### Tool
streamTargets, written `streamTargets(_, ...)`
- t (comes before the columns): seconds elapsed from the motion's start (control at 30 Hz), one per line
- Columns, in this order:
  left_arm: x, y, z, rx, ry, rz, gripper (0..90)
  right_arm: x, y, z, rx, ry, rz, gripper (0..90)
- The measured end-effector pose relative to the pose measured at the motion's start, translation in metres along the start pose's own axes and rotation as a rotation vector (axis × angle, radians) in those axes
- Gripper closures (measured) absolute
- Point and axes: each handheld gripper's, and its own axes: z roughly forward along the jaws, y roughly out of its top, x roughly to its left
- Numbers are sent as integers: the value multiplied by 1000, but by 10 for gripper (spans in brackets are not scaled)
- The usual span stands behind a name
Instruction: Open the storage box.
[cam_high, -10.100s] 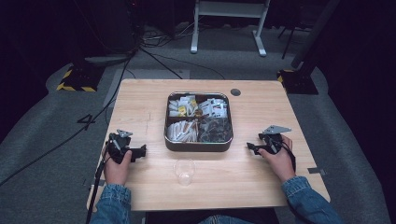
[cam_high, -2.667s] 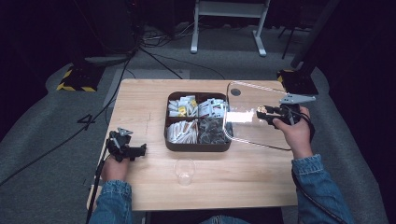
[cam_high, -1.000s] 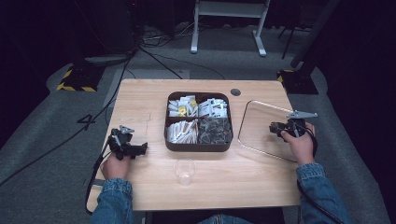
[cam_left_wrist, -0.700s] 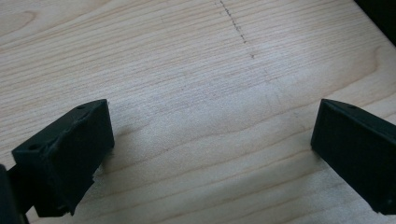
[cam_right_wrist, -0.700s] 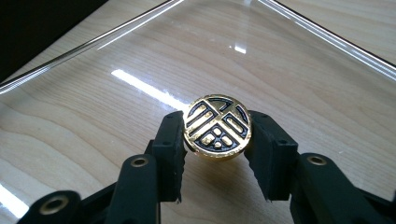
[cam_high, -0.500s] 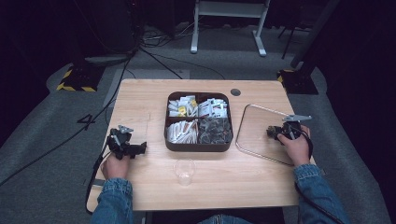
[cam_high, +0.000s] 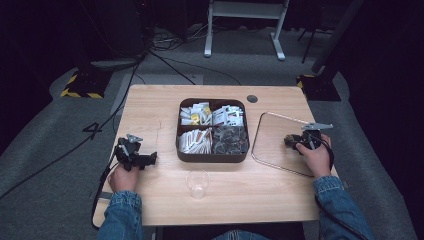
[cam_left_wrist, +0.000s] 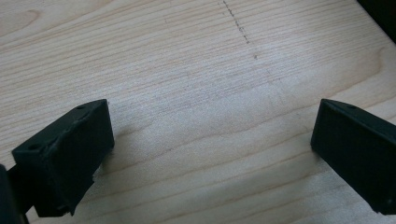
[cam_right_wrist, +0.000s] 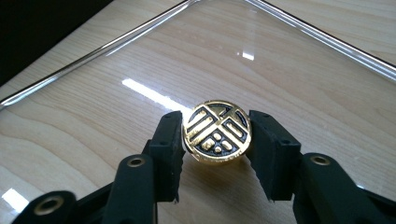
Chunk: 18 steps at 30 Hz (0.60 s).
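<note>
1. right gripper (cam_high: 294, 142), high view: i've got it on the glass lid (cam_high: 280, 131), which lies flat on the table (cam_high: 150, 107) right of the compartment box (cam_high: 212, 129).
2. left gripper (cam_left_wrist: 210, 154), its own view: jaws wide, nothing but bare wood between them.
3. right gripper view: jaws have just been easing apart around the gold knob (cam_right_wrist: 217, 132), the left one touching it, a thin gap at the right. lifting now, i'd risk the knob slipping and the glass knocking the table.

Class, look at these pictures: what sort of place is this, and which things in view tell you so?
Probably a recording studio or lab, not a home: a lone wooden table on grey floor, dark surroundings, cables trailing across the floor, a hazard-striped base and a white stand behind.
</note>
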Motion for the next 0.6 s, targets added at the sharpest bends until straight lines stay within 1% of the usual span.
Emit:
streamTargets(0.1, 0, 0, 0, 0, 0, 0, 0, 1, 3, 0, -10, -1, 5, 517)
streamTargets(0.2, 0, 0, 0, 0, 0, 0, 0, 2, 4, -3, -24, 1, 12, 499)
streamTargets(0.3, 0, 0, 0, -1, 0, 0, 0, 3, 6, -6, -43, -2, 14, 495)
streamTargets(0.4, 0, 0, 0, -1, 0, 0, 0, 3, 10, -12, -74, -1, 19, 496)
streamTargets(0.53, 0, 0, 0, 0, 1, 1, 0, 5, 15, -20, -106, 0, 13, 495)
streamTargets(0.57, 0, 0, 0, 0, 1, 1, 0, 5, 15, -20, -106, 0, 13, 495)
streamTargets(0.6, 0, 0, 0, 0, 1, 0, 0, 6, 17, -24, -122, -2, 13, 490)
